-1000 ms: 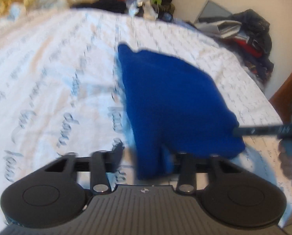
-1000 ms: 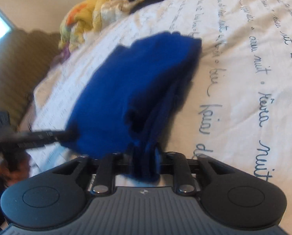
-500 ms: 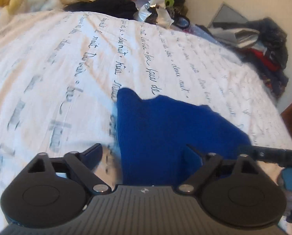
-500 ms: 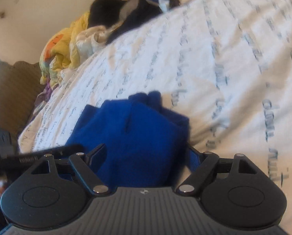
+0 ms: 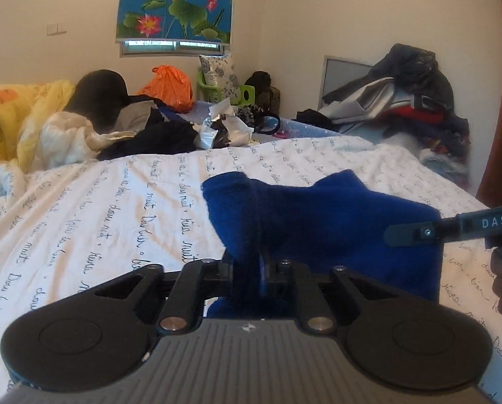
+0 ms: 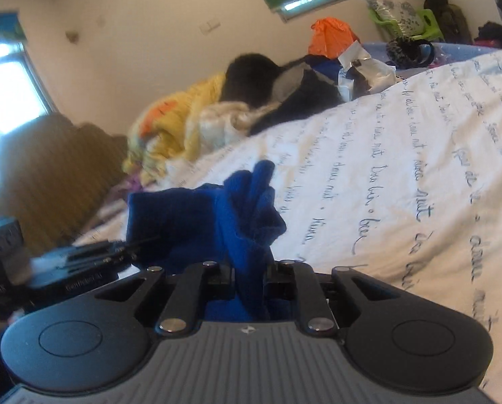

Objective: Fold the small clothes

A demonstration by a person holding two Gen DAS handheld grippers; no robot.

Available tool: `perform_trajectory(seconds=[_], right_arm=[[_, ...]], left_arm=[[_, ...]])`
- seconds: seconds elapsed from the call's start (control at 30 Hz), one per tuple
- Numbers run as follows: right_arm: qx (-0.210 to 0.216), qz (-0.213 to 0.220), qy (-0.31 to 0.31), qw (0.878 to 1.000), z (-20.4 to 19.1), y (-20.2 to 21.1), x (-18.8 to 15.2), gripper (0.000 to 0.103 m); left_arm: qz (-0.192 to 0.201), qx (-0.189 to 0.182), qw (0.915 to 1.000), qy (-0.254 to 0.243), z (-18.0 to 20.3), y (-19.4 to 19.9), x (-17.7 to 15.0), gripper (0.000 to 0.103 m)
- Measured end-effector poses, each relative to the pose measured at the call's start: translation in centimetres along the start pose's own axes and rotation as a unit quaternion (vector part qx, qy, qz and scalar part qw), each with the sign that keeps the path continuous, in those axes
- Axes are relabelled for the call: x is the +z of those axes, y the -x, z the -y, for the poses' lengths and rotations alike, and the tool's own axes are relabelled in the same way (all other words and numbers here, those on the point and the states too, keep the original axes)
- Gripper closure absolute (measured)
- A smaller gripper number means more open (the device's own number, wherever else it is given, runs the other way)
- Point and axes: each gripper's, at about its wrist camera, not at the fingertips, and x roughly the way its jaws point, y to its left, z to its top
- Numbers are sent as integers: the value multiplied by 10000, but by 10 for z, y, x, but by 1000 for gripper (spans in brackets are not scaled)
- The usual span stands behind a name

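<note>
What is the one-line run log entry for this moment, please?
stage: fold | left gripper: jaws closing on blue garment | right gripper: jaws closing on same garment | garment: bunched above white bedsheet

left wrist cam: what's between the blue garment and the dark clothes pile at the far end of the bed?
In the left wrist view, only bare script-printed bedsheet lies between the blue garment and the dark clothes pile.

One small garment (image 5: 335, 215), deep blue and of fuzzy knit, folded into several layers. It is bunched and raised off the white script-printed bedsheet (image 5: 116, 208), its near edge pinched at two points.
</note>
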Motion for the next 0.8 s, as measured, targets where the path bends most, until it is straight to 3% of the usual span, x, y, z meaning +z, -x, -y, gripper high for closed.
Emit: perform_trajectory(seconds=[0.03,0.07,0.1,0.13,0.17,0.23,0.27,0.3,0.43,0.47,0.5,0.53,0.57,0.6,0.73,0.8], right_arm=[[51,100,-127,9999,4,1,-2,83],[57,123,-231,9996,9,-3,-2,64],[-110,60,-382,9992,16,-7,-2,50],[-392,-48,-541,9978,21,-10,-3,28],[-607,-131,-699,9956,26,-8,-4,26],[-356,-179,-906,9951,32,8,-13,26],[-234,-240,-1013,9943,34,17,-20,26],[-202,-379,-1128,9927,36,23,-29,26],[-285,-1175,-1139,9861,27,25,-71,26],[-249,-1226,-993,9872,20,23,-79,27],[-230,-1190,-803,9894,12,21,-83,28],[-218,-1218,-684,9899,5,16,-85,46],[-143,-1333,-644,9889,3,9,-85,79],[-185,-1472,-638,9869,2,0,-83,85],[-30,-1444,-278,9891,-17,13,-74,90],[42,-1418,-181,9897,-23,27,-77,90]], left_arm=[[-57,47,10000,-50,0,-6,0,68],[-235,150,9996,-53,-1,-13,0,50],[-394,208,9990,-18,-3,-16,-2,44],[-529,205,9984,41,-6,-14,-7,37],[-580,142,9982,111,-11,-6,-14,33],[-704,-34,9969,336,-17,12,-30,18],[-844,-175,9945,596,-23,19,-41,17],[-1048,-333,9899,890,-28,25,-53,19],[-1782,-929,9611,1893,-37,32,-94,43],[-1640,-911,9645,1857,-32,35,-97,54],[-1743,-965,9628,1827,-28,31,-97,75],[-1838,-911,9605,1880,-27,25,-96,91],[-1813,-842,9611,1904,-27,22,-93,92],[-1802,-776,9628,1856,-26,22,-88,92],[-1511,-751,9759,1385,-19,54,-76,93],[-1634,-680,9775,1147,-16,56,-85,91]])
